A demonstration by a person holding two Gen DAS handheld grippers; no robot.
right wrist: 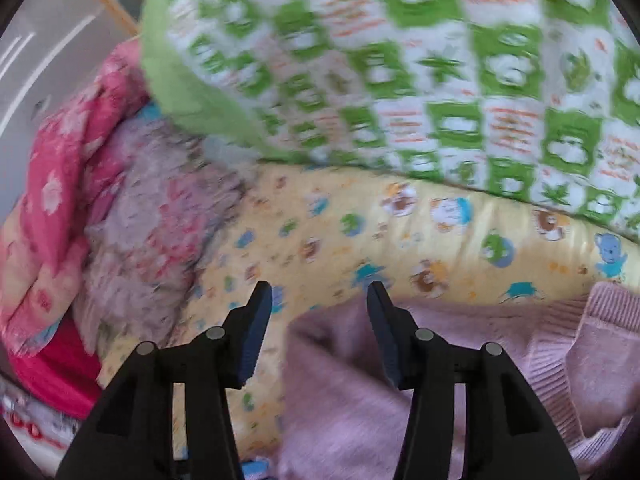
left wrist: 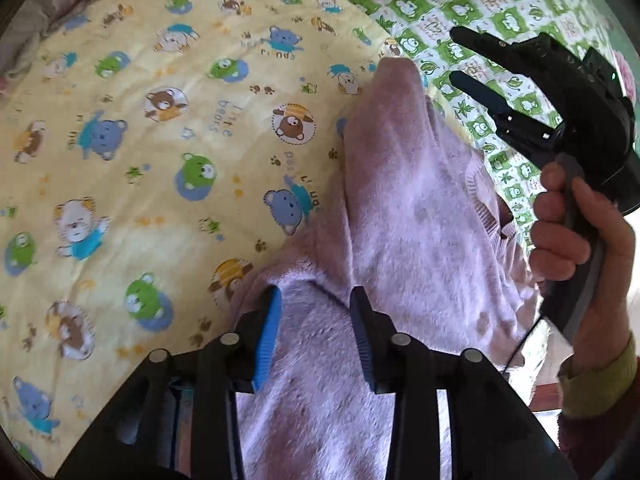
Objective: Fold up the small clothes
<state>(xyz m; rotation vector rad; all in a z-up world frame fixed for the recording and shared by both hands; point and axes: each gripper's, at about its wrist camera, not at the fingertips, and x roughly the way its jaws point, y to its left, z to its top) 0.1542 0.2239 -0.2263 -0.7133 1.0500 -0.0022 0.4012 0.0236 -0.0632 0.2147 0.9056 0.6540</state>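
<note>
A big yellow blanket (left wrist: 132, 152) with little bears lies spread out. A green and white checked blanket (right wrist: 400, 80) is bunched up beside it. The soft pink sweater (left wrist: 416, 216) lies on the yellow blanket, part of it folded over. The left gripper (left wrist: 316, 304) hangs just over the sweater with its fingers spread apart, and they pinch nothing. A hand (left wrist: 568, 224) holds the right gripper (left wrist: 456, 56) above the green blanket. Its fingers are apart too, with nothing between them.
</note>
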